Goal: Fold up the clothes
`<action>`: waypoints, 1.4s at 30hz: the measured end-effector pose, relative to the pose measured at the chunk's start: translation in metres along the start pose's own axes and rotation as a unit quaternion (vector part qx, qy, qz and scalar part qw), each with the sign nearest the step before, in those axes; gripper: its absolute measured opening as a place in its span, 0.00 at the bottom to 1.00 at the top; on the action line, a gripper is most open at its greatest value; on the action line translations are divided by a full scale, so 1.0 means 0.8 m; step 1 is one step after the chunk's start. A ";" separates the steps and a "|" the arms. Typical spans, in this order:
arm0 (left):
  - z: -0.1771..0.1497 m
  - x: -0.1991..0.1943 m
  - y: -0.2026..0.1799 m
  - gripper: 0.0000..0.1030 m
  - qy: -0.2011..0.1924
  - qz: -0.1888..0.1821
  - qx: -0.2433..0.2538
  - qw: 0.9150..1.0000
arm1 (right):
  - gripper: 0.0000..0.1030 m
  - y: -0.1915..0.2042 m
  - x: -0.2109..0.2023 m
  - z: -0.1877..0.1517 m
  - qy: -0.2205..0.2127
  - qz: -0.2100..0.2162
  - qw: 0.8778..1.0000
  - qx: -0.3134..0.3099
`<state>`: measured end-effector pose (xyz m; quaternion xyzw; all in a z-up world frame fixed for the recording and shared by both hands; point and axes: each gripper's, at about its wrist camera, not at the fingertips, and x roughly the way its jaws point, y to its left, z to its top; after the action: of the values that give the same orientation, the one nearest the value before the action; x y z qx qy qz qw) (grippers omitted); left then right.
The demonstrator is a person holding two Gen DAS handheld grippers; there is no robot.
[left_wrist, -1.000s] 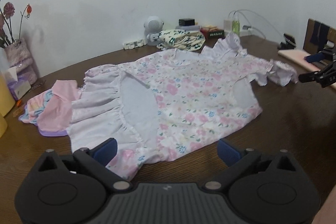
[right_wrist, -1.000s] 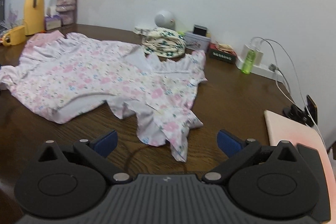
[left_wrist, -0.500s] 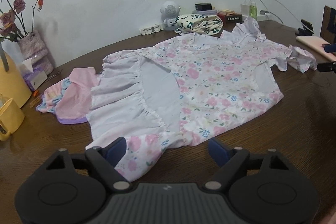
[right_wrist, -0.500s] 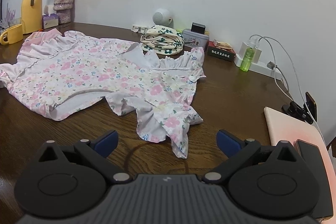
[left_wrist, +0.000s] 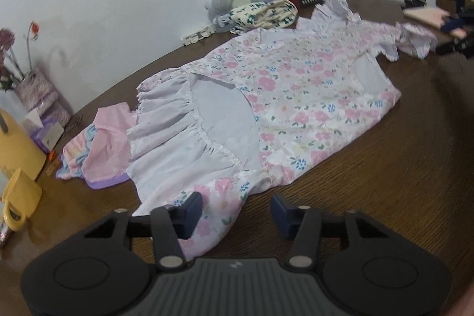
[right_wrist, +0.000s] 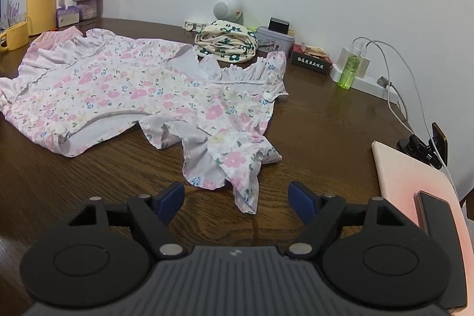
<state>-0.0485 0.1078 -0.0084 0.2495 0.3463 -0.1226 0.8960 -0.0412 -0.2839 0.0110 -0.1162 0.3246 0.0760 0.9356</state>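
A pink floral dress (left_wrist: pixel 296 85) with lilac ruffles lies spread flat on the brown wooden table (left_wrist: pixel 385 168). Its near hem corner (left_wrist: pixel 213 209) lies between the fingers of my open left gripper (left_wrist: pixel 235 212), whose jaws stand wide apart. In the right wrist view the same dress (right_wrist: pixel 142 91) stretches to the left, and its crumpled ruffled sleeve (right_wrist: pixel 237 165) ends just ahead of my open right gripper (right_wrist: pixel 237 202). No cloth is pinched in either gripper. The right gripper also shows, small and blurred, at the right edge of the left wrist view.
A pink garment (left_wrist: pixel 97 147) lies under the dress's far-left side. A folded cream floral cloth (right_wrist: pixel 226 45), small speaker (right_wrist: pixel 226 8), tin, boxes, green bottle (right_wrist: pixel 349 71) and cables line the wall. A yellow jug (right_wrist: pixel 40 5), yellow cup and flower vase stand left; a pink pad (right_wrist: pixel 414 185) lies right.
The left gripper has moved forward and tilted, so the dress's hem corner now lies between its fingers. The right gripper has crept closer to the sleeve. Both stay open.
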 end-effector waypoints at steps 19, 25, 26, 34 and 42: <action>0.005 0.022 -0.004 0.26 -0.011 0.012 0.017 1.000 | 0.69 0.015 0.047 0.021 0.011 0.029 1.000 -0.005; 0.002 0.022 -0.006 0.16 -0.019 0.009 0.021 1.000 | 0.42 0.024 0.052 0.021 0.010 0.012 1.000 -0.004; 0.001 0.022 -0.006 0.11 -0.020 0.008 0.023 0.999 | 0.39 0.024 0.052 0.020 0.010 0.008 1.000 -0.006; -0.003 0.016 -0.001 0.02 -0.036 0.003 0.006 0.999 | 0.05 0.018 0.047 0.021 0.007 0.001 1.000 0.000; 0.043 -0.013 0.022 0.00 -0.088 0.012 0.013 0.996 | 0.03 0.006 0.021 0.054 -0.018 0.014 0.999 -0.028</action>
<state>-0.0297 0.1049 0.0270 0.2536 0.2614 -0.1380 0.9210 -0.0035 -0.2671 0.0324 -0.1364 0.3072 0.0999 0.9365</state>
